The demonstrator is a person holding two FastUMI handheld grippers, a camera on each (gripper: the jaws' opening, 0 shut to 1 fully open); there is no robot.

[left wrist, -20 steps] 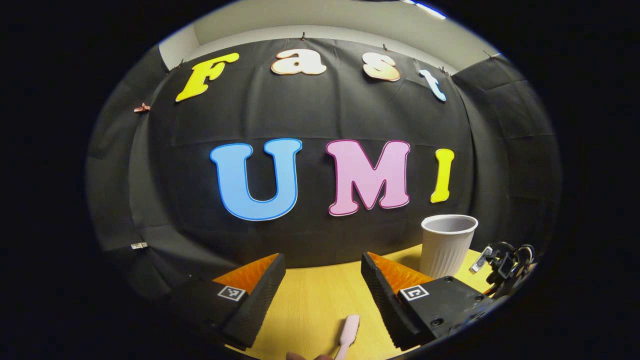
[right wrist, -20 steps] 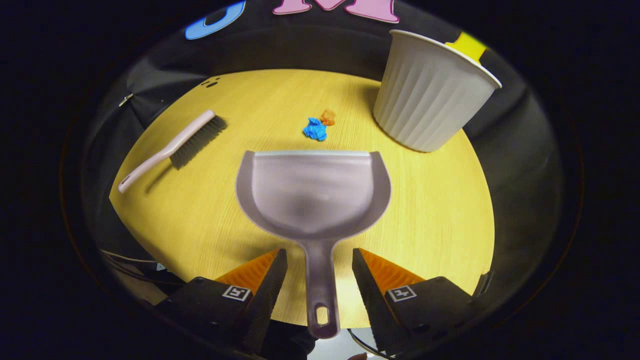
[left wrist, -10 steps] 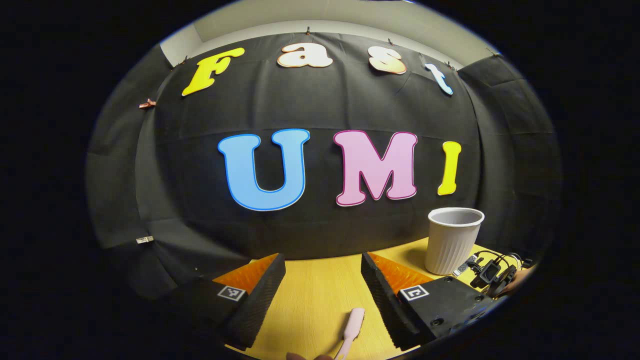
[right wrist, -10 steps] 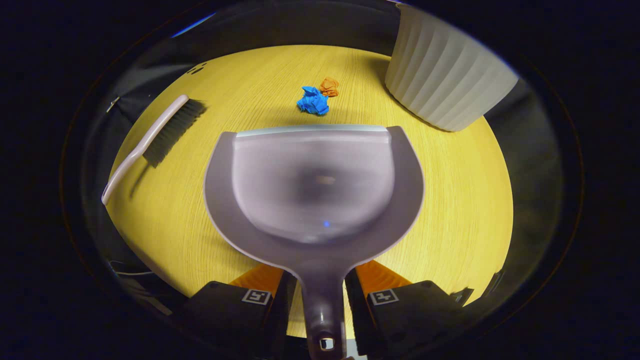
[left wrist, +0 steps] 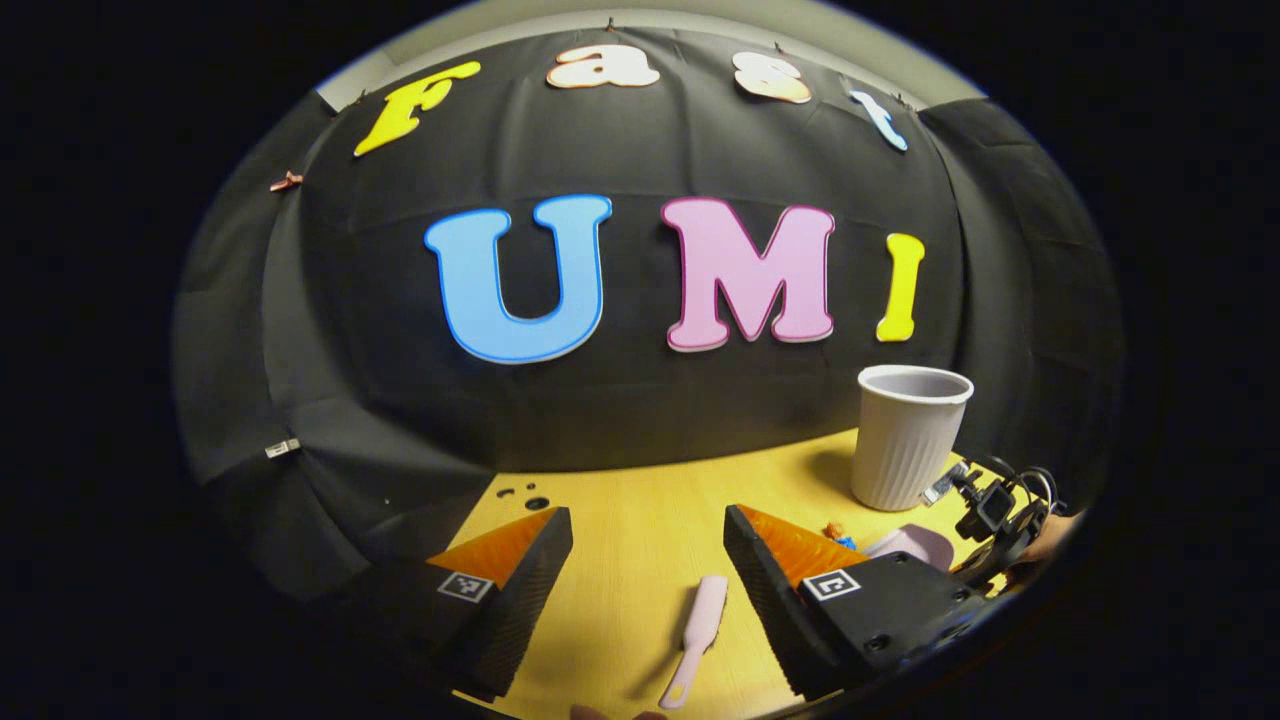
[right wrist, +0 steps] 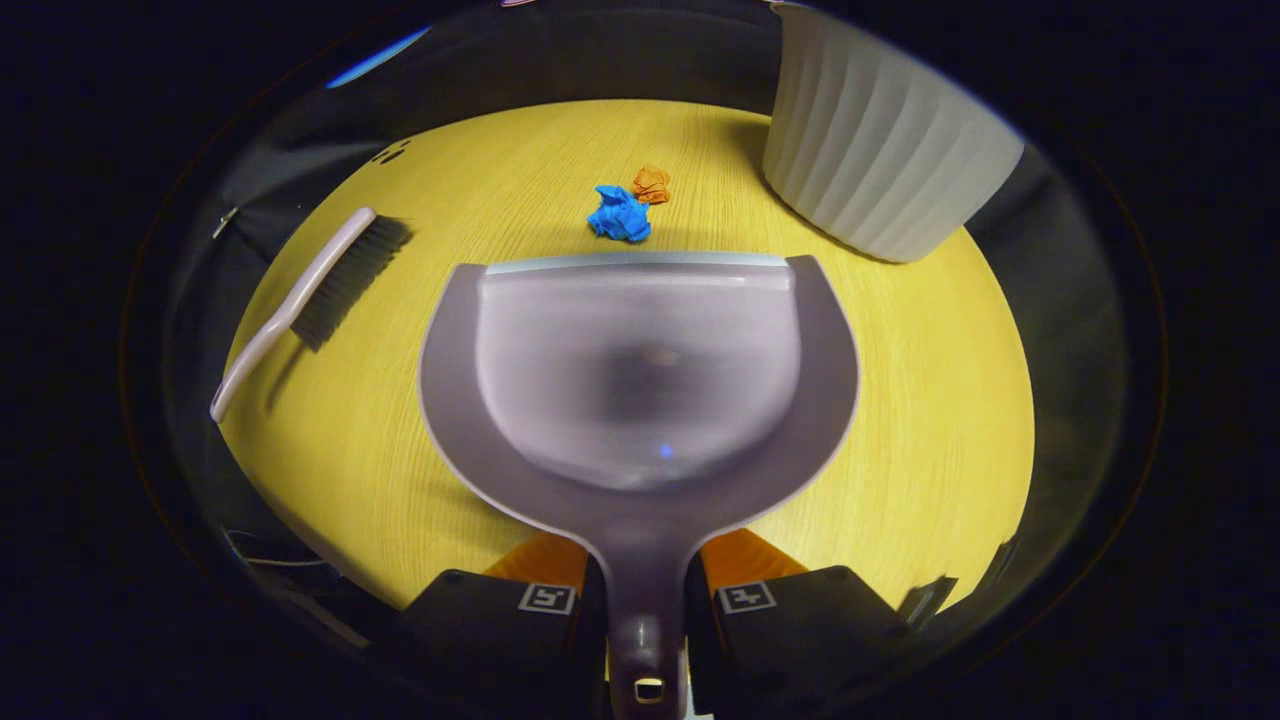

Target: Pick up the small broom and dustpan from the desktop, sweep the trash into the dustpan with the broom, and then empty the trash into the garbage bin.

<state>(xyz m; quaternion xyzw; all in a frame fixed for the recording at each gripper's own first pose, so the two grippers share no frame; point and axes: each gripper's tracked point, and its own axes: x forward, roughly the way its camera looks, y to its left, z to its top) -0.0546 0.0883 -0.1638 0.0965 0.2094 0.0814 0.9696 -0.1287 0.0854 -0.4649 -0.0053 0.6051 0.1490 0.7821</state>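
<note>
In the right gripper view my right gripper (right wrist: 643, 578) is shut on the handle of the grey dustpan (right wrist: 640, 370), which lies flat on the yellow table (right wrist: 920, 420). Just past the pan's front lip lie a blue paper wad (right wrist: 620, 215) and an orange one (right wrist: 652, 183). The small pink broom (right wrist: 310, 300) lies on the table at the left, bristles pointing away. In the left gripper view my left gripper (left wrist: 645, 522) is open above the table, with the broom (left wrist: 695, 635) lying below and between its fingers, untouched.
A white ribbed garbage bin (right wrist: 880, 170) stands at the far right of the table, close behind the dustpan; the bin (left wrist: 910, 435) also appears right of my left gripper. The right gripper (left wrist: 1000, 510) and dustpan edge (left wrist: 915, 545) sit beside it.
My right gripper's fingers have closed onto the dustpan handle after moving in along it. The left gripper has tipped downward, so more of the broom and table shows between its fingers.
</note>
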